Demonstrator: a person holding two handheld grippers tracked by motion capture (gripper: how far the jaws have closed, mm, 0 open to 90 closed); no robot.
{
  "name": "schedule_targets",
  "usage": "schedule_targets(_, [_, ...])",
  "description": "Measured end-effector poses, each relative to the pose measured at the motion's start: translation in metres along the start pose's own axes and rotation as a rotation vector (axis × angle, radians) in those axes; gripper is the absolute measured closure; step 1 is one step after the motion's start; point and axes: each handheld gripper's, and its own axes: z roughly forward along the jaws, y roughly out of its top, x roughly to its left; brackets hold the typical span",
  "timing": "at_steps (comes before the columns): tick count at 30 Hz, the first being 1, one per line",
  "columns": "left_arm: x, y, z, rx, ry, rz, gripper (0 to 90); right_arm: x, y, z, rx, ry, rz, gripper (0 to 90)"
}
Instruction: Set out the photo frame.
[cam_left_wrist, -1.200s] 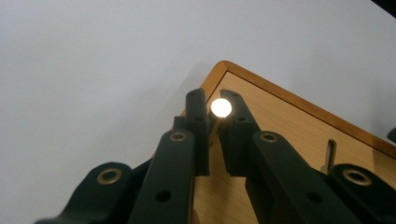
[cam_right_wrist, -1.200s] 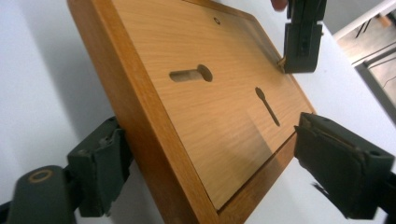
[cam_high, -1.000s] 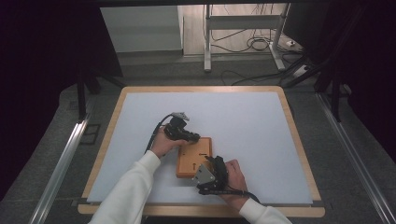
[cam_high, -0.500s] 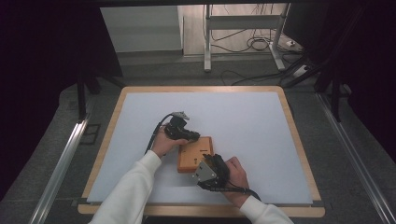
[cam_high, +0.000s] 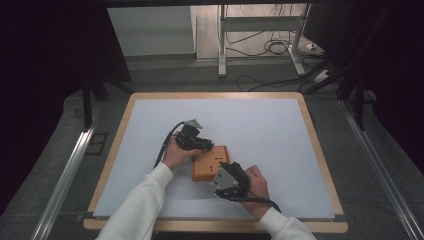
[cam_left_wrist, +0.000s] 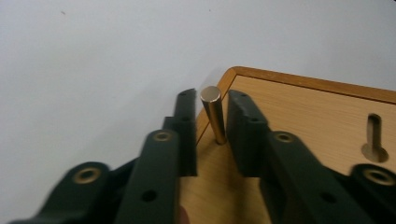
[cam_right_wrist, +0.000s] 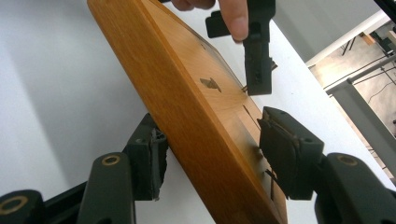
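Fingers of the left gripper (cam_left_wrist: 212, 135), just opening, stand narrowly apart around a brass peg (cam_left_wrist: 213, 114) upright at the wooden board's (cam_high: 210, 162) ten-o'clock corner; the right gripper (cam_right_wrist: 210, 158), closing, straddles the board's near edge on the table (cam_high: 280, 135).

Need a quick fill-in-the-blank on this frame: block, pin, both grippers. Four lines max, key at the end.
1. The metal pin stands upright near a ____ of the wooden block.
2. The pin sits between the jaws of the ____ gripper.
3. The right gripper straddles the block's ____.
4. The block lies on a ____ mat.

Missing words: corner; left; edge; white
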Motion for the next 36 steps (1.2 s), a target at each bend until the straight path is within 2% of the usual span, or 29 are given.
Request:
schedule_targets(1, [0.000,0.000,0.000,0.000,0.000,0.000,67.0,0.000,0.000,0.000,0.001,0.000,0.000,43.0])
schedule_targets(2, [0.000,-0.001,-0.008,-0.018,0.031,0.008,63.7,0.000,0.000,0.000,0.002,-0.001,0.000,43.0])
schedule_targets(5, [-0.001,-0.004,-0.017,-0.039,0.055,0.008,55.3,0.001,0.000,0.001,0.005,0.001,-0.005,42.8])
schedule_targets(6, [-0.002,-0.008,-0.026,-0.055,0.074,0.006,51.9,0.001,0.000,0.001,0.007,0.002,-0.007,42.8])
schedule_targets(7, [-0.002,-0.008,-0.026,-0.055,0.074,0.006,48.4,0.001,0.000,0.001,0.007,0.002,-0.007,42.8])
schedule_targets(8, [-0.004,-0.015,-0.036,-0.067,0.097,0.006,46.8,0.001,0.000,0.002,0.009,0.003,-0.007,42.8])
schedule_targets(9, [-0.004,-0.015,-0.036,-0.067,0.097,0.006,46.1,0.001,0.000,0.002,0.009,0.003,-0.007,42.8])
schedule_targets(11, [-0.006,-0.023,-0.047,-0.091,0.129,0.004,45.9,0.000,0.000,0.002,0.011,0.012,-0.001,42.5])
schedule_targets(13, [-0.009,-0.033,-0.058,-0.109,0.142,-0.010,45.4,-0.001,0.000,0.002,0.010,0.015,0.001,42.5])
schedule_targets(17, [-0.014,-0.052,-0.080,-0.107,0.171,0.011,42.2,-0.001,0.001,0.002,0.016,0.012,0.003,42.5])
schedule_targets(21, [-0.017,-0.064,-0.089,-0.107,0.184,0.011,40.7,-0.001,0.002,0.003,0.019,0.012,0.003,42.5])
schedule_targets(22, [-0.020,-0.073,-0.094,-0.103,0.193,0.011,40.6,-0.002,0.003,0.003,0.022,0.014,0.005,42.5])
schedule_targets(25, [-0.023,-0.082,-0.098,-0.094,0.205,0.016,40.3,-0.003,0.002,0.002,0.028,0.016,0.007,42.8])
schedule_targets(26, [-0.025,-0.092,-0.102,-0.091,0.217,0.018,40.3,-0.003,0.002,0.001,0.032,0.015,0.002,43.1])
schedule_targets(28, [-0.027,-0.102,-0.106,-0.086,0.225,0.021,40.4,-0.005,0.002,0.000,0.033,0.012,0.005,43.6])
schedule_targets(31, [-0.028,-0.110,-0.109,-0.072,0.221,0.024,40.4,-0.009,0.002,-0.001,0.036,0.014,0.011,44.4])
schedule_targets(36, [-0.027,-0.112,-0.110,-0.071,0.215,0.017,40.2,-0.016,0.006,-0.001,0.041,0.024,0.011,45.3])
